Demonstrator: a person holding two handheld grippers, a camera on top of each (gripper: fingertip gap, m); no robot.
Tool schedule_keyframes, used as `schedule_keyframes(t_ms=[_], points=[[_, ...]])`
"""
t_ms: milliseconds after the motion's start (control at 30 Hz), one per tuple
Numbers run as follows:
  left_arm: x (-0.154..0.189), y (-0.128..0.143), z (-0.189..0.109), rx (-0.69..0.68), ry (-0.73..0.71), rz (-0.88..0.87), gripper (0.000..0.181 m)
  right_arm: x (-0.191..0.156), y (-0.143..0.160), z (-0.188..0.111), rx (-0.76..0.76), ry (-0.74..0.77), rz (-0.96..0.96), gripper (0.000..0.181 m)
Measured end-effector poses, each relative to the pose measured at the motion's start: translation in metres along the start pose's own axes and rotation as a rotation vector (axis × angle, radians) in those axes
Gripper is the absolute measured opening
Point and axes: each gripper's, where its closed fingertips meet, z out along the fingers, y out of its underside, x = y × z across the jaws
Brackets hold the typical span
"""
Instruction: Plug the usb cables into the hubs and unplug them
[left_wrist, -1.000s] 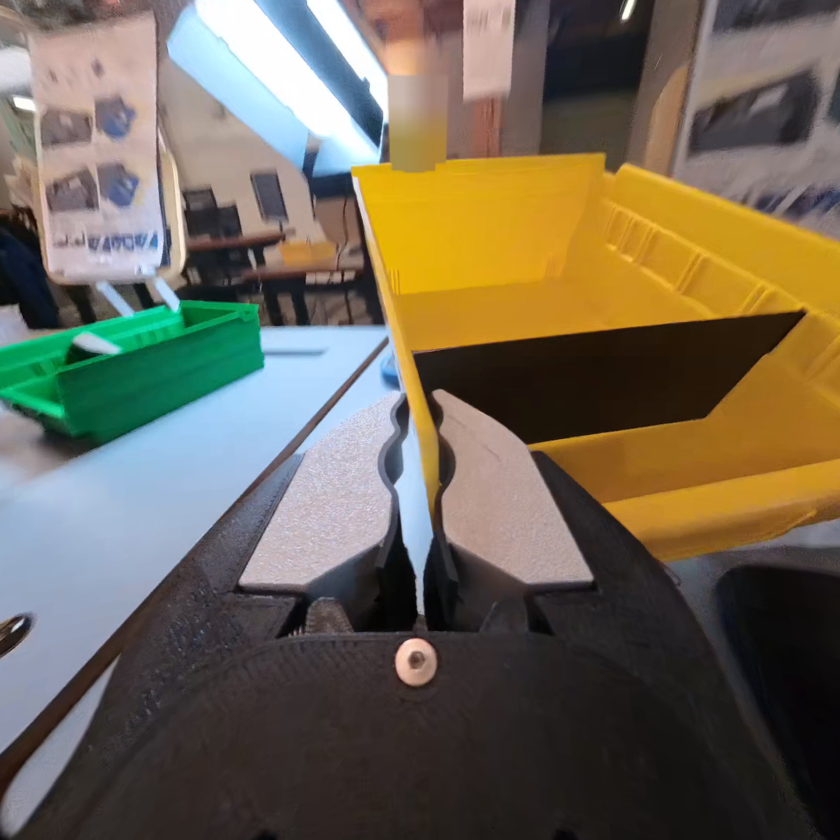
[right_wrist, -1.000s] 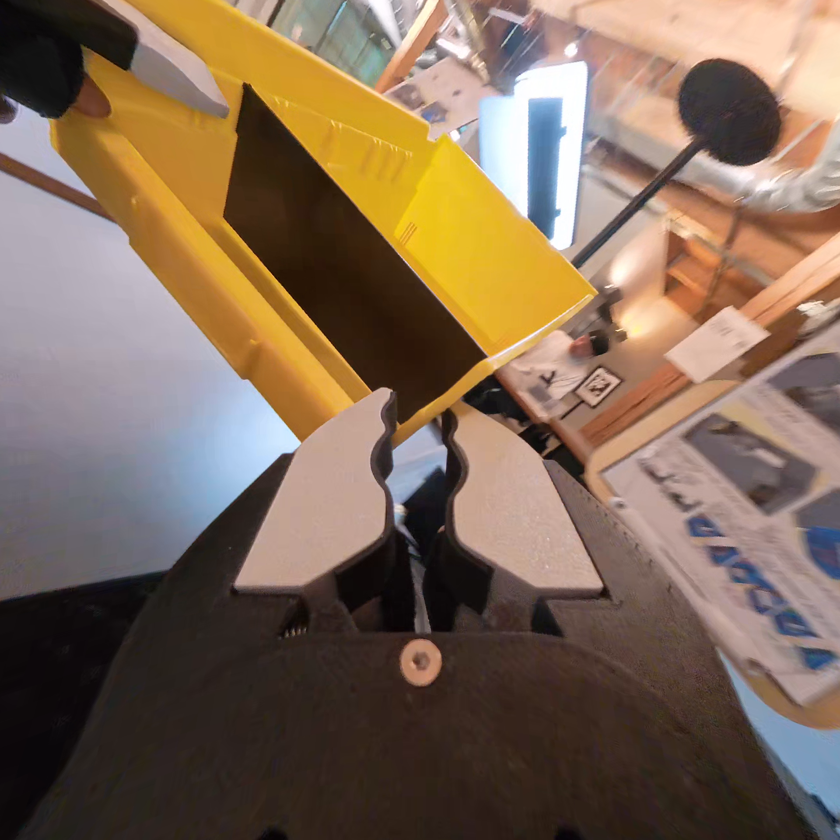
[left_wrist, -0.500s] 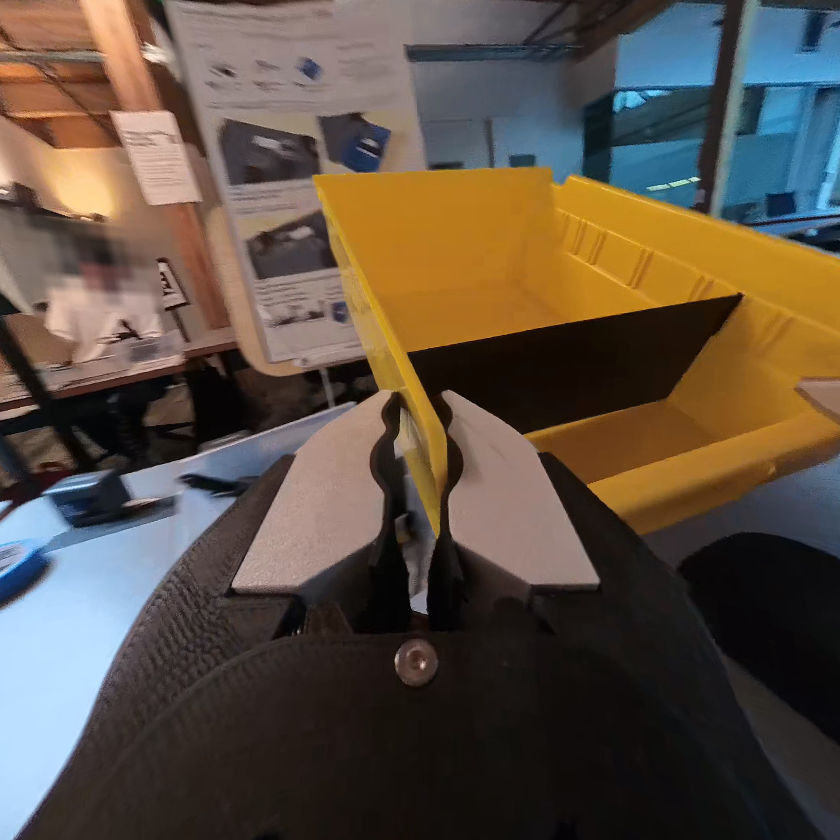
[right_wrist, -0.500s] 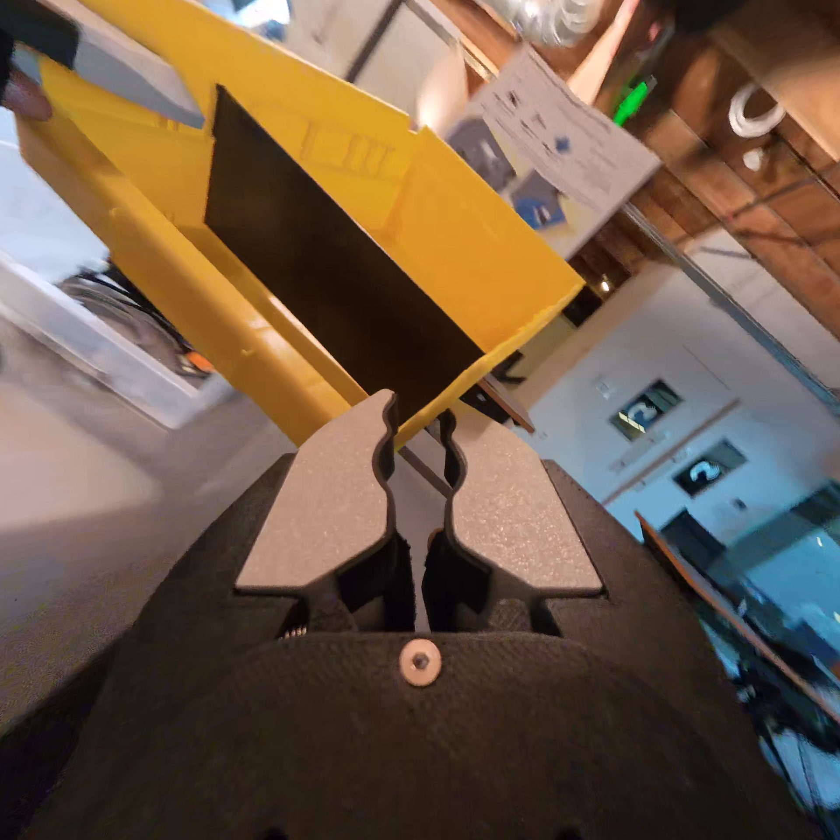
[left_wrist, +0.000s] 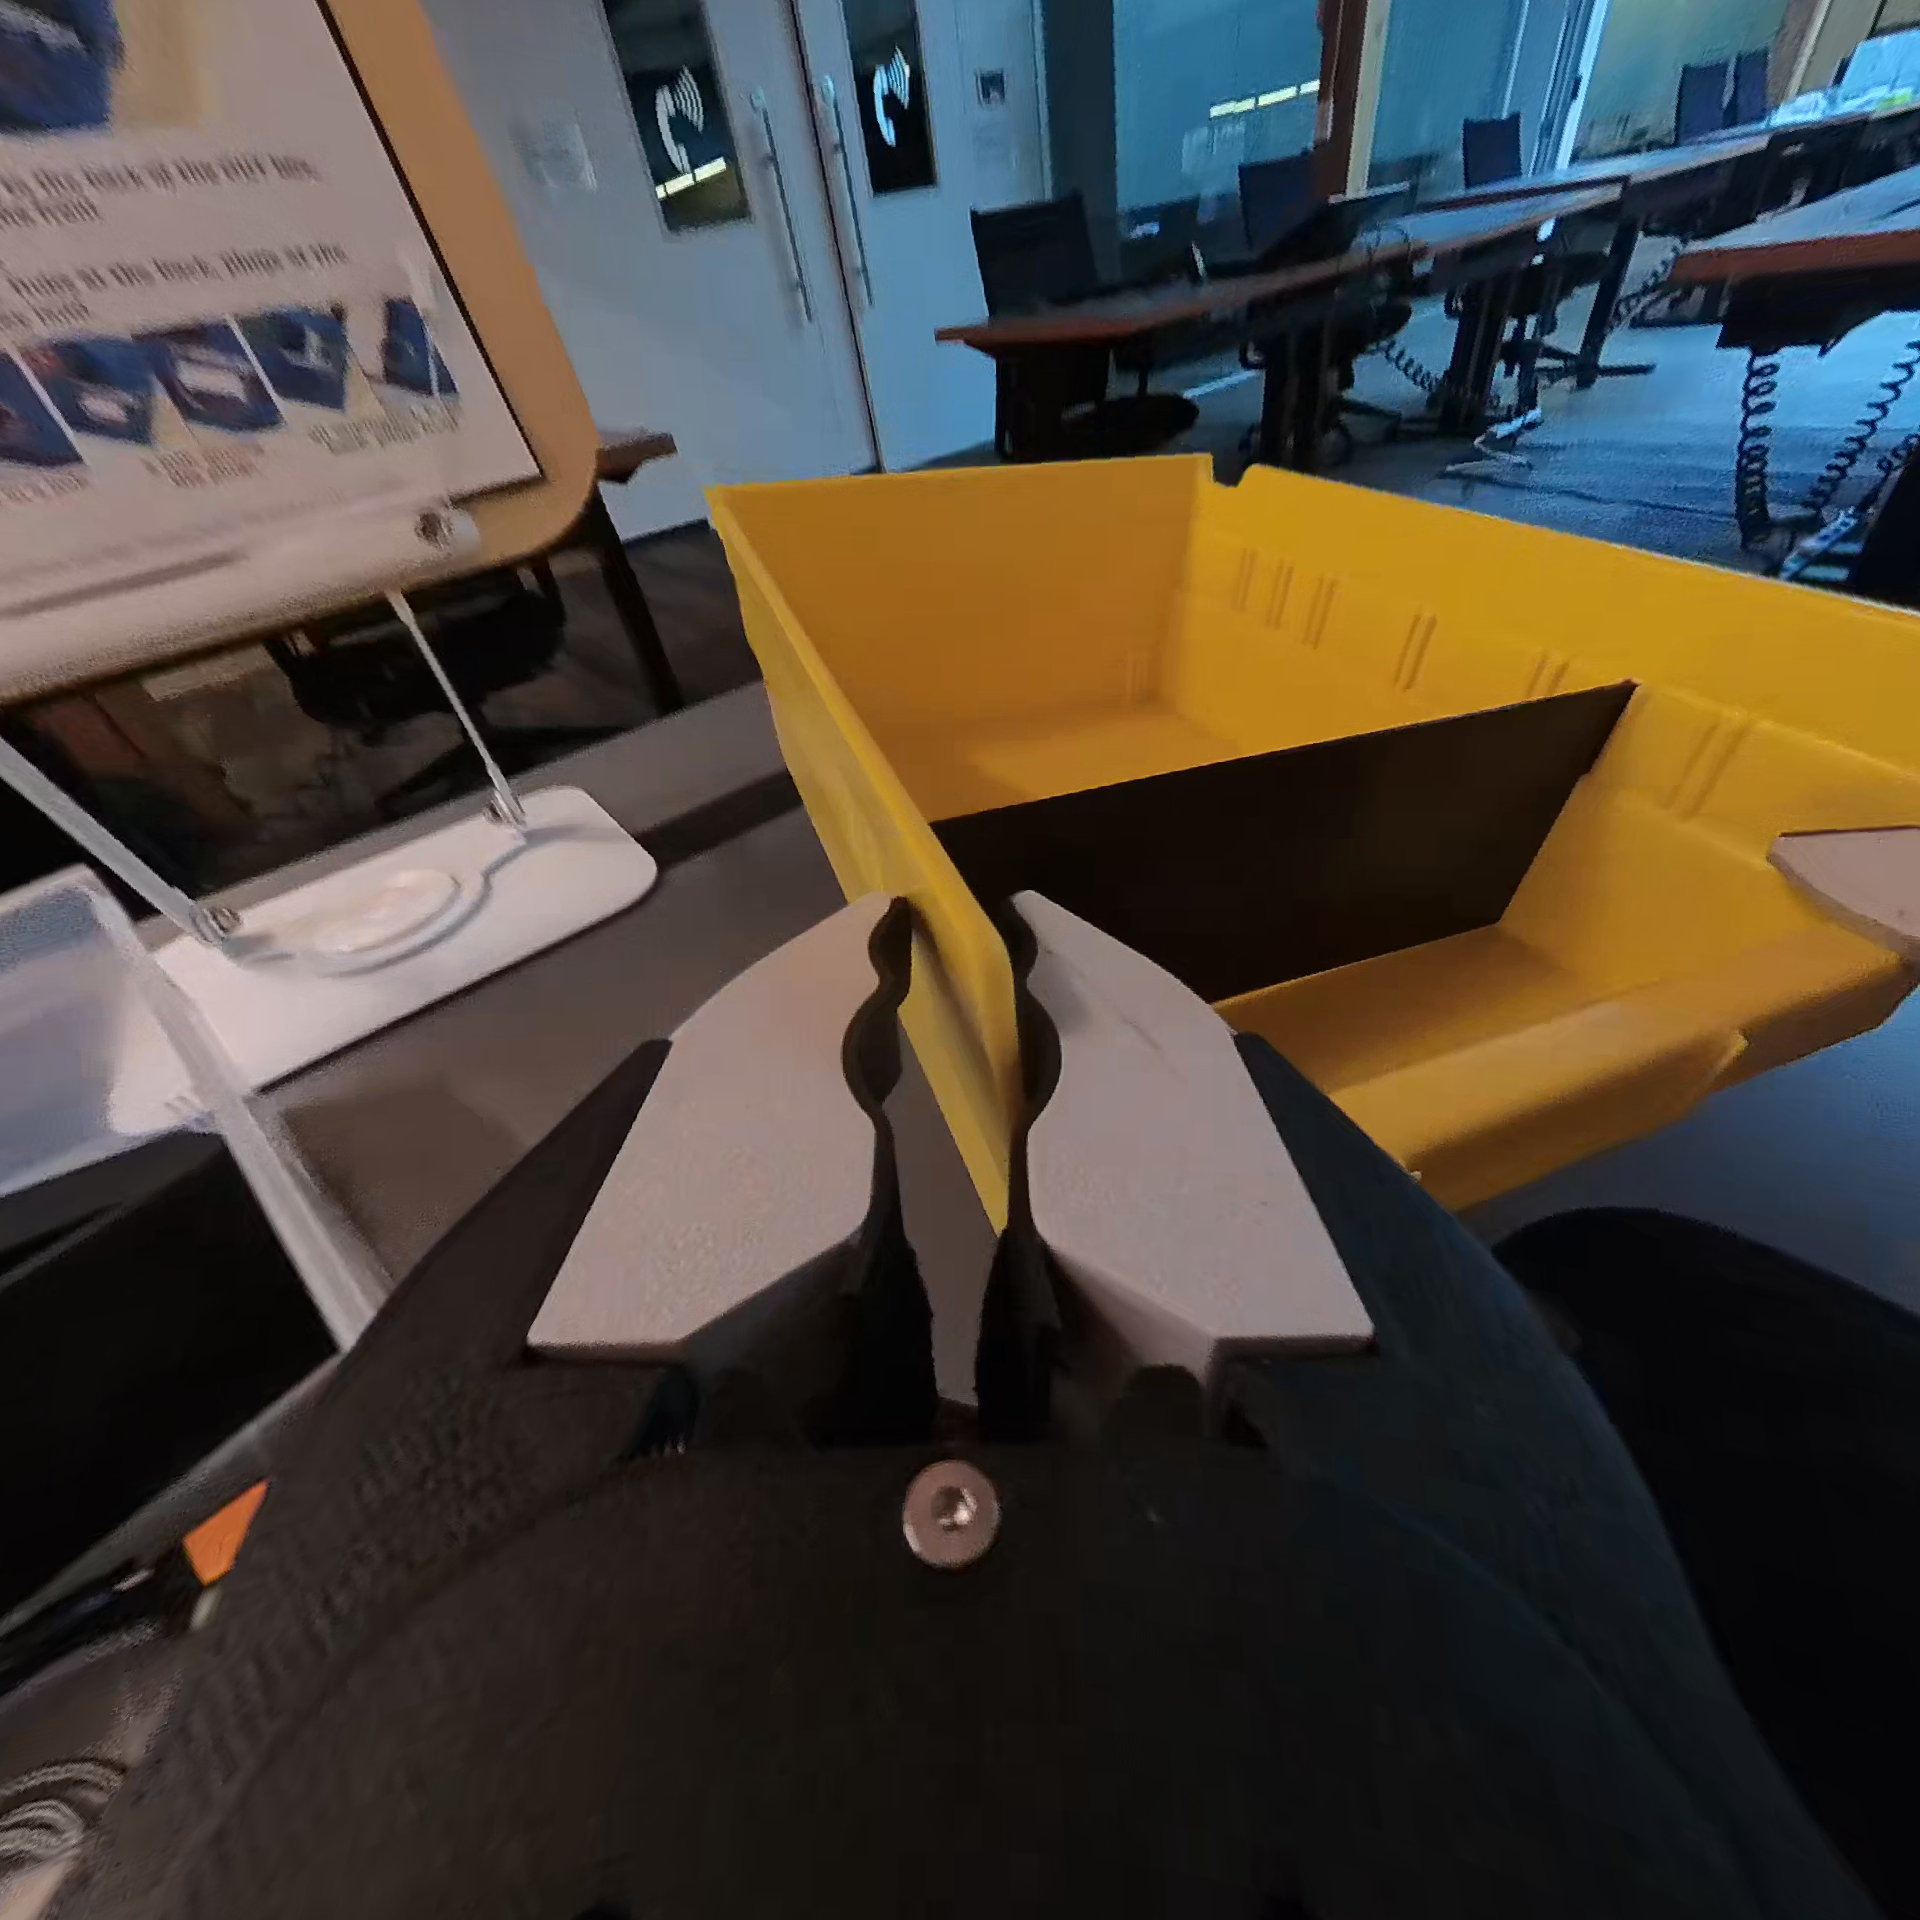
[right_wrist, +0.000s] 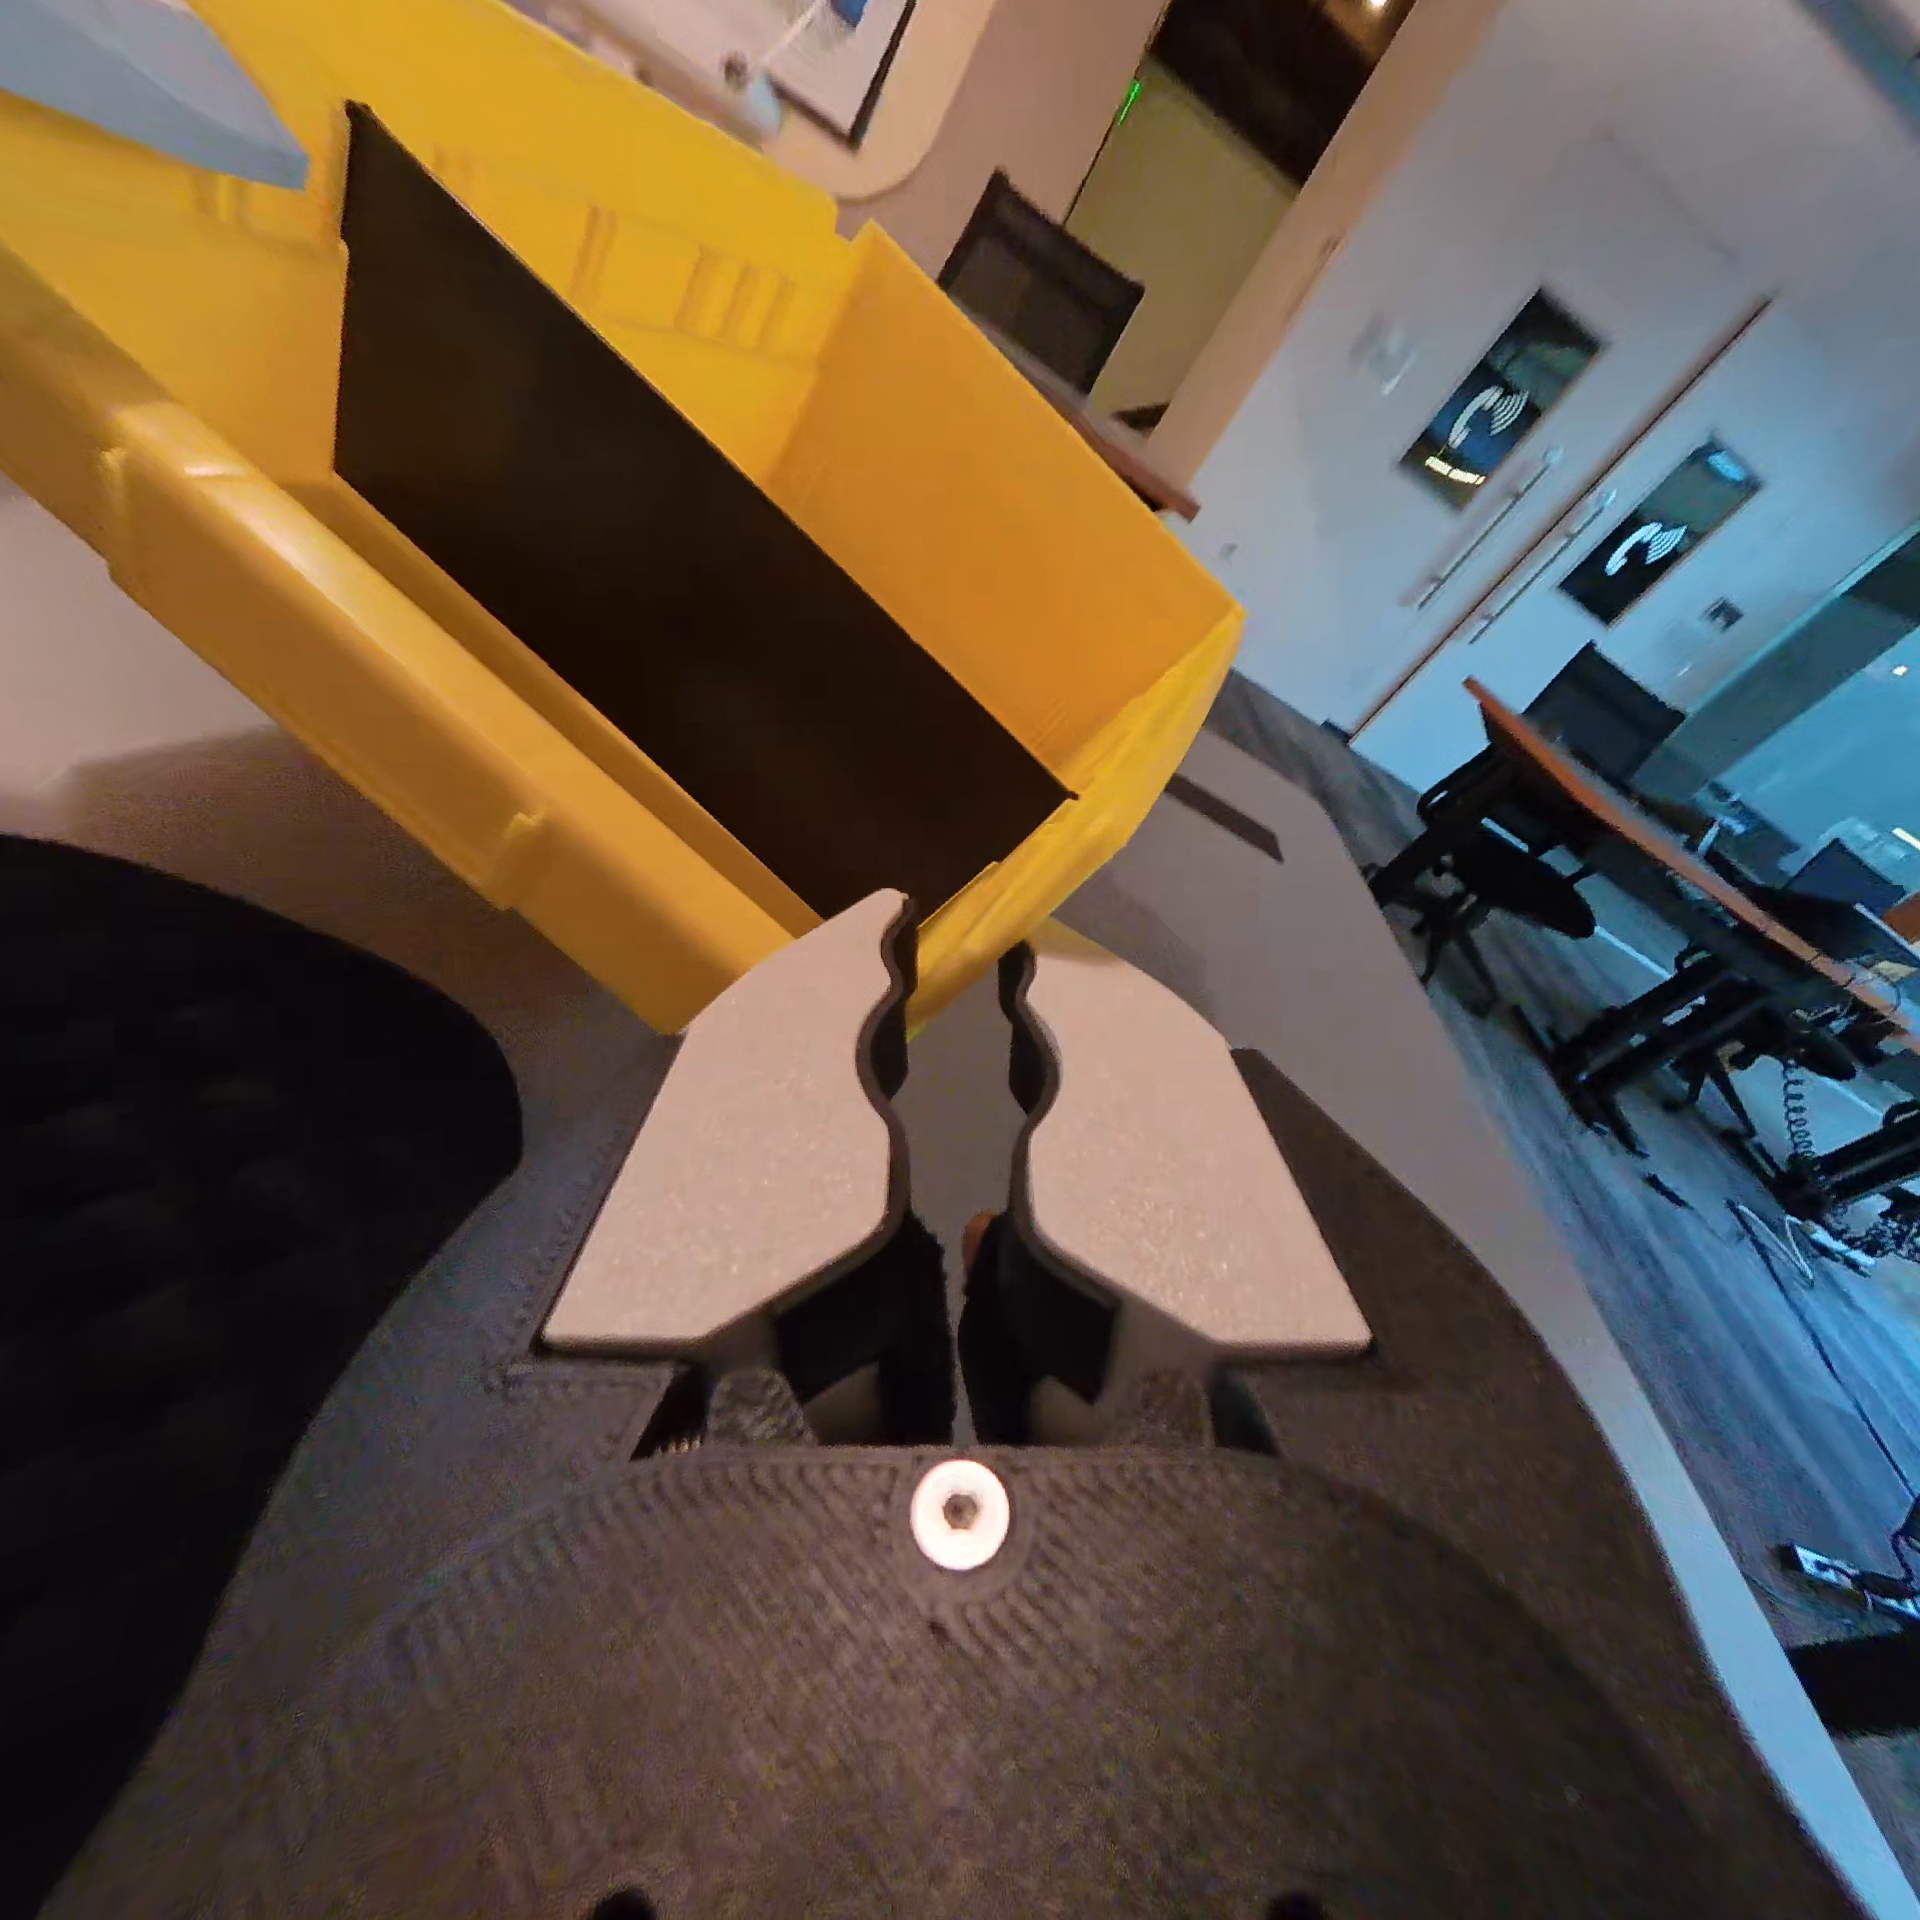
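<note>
While L hand-held gripper (left_wrist: 958, 925) clamps yellow bin (left_wrist: 1049, 613) wall, R hand-held gripper (right_wrist: 956, 935) pinches opposite rim.

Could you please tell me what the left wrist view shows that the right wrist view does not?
Only the left wrist view shows the poster stand on the table and the left hand-held gripper shut on the bin's side wall. Only the right wrist view shows the right hand-held gripper at the bin's opposite wall, its grip unclear. Both show the yellow bin with its black divider, no cables or hubs visible.
</note>
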Motion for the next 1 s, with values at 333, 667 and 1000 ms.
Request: schedule_keyframes(t_ms=[333,667,1000], points=[[0.013,0.025,0.003,-0.123,0.188,0.069,0.044,0.0,0.027,0.01,-0.128,-0.004,-0.037,0.015],[-0.035,0.018,-0.099,-0.121,0.113,0.497,0.056,-0.01,-0.056,-0.015,0.231,-0.063,-0.199,0.05],[-0.076,0.096,-0.127,-0.383,0.07,0.707,0.078,-0.124,-0.022,0.015,-0.089,-0.446,-0.699,0.053]])
